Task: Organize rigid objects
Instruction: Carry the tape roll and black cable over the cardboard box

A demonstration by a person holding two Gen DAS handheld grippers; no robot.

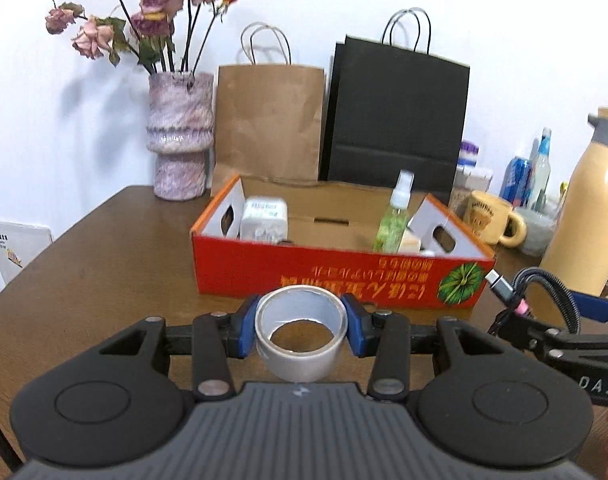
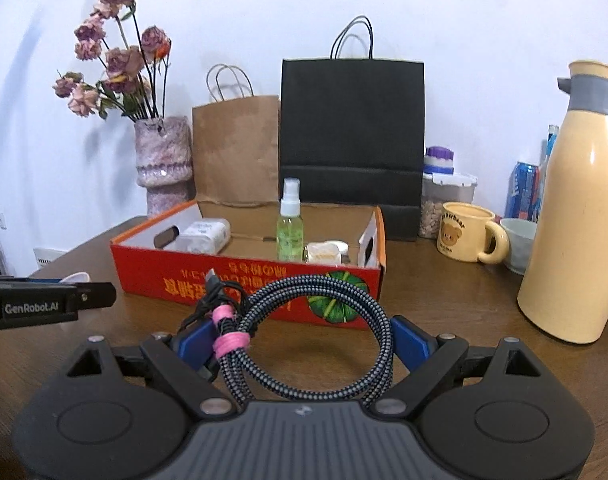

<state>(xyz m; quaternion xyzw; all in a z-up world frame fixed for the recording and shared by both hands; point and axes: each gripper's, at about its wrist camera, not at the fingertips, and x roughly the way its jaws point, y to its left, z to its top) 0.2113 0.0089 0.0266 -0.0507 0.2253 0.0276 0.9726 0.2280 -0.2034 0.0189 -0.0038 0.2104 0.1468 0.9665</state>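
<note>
Silver-grey tape roll (image 1: 301, 330) is sitting lower centre of the left wrist view, the left tool (image 1: 301, 330) pinching it between blue pads (image 1: 242, 330), hole facing up, lifted above the tabletop (image 1: 104, 264).

Braided cable coil (image 2: 304, 332), tied with pink bands, is filling lower centre of the right wrist view; the right tool (image 2: 304, 340) is gripping it across the loop, plug end sticking up at the left.

Both loads are hovering just short of the red cardboard box (image 2: 248, 280), centre frame. Already inside: a green spray bottle (image 2: 290, 224) standing upright, a white block (image 2: 204, 236) at left, a pale small item (image 2: 323, 254) at right. Middle floor of the box is looking bare.

Risks, as judged:
- Tape roll is held only by its curved sides; it could be slipping or rolling on release.
- Coil is loose; it could be snagging the box's front wall.
- Bottle is tall and narrow; a nudge from the cable could be tipping it.
- Tools are working close together, so they could be colliding over the box.
</note>
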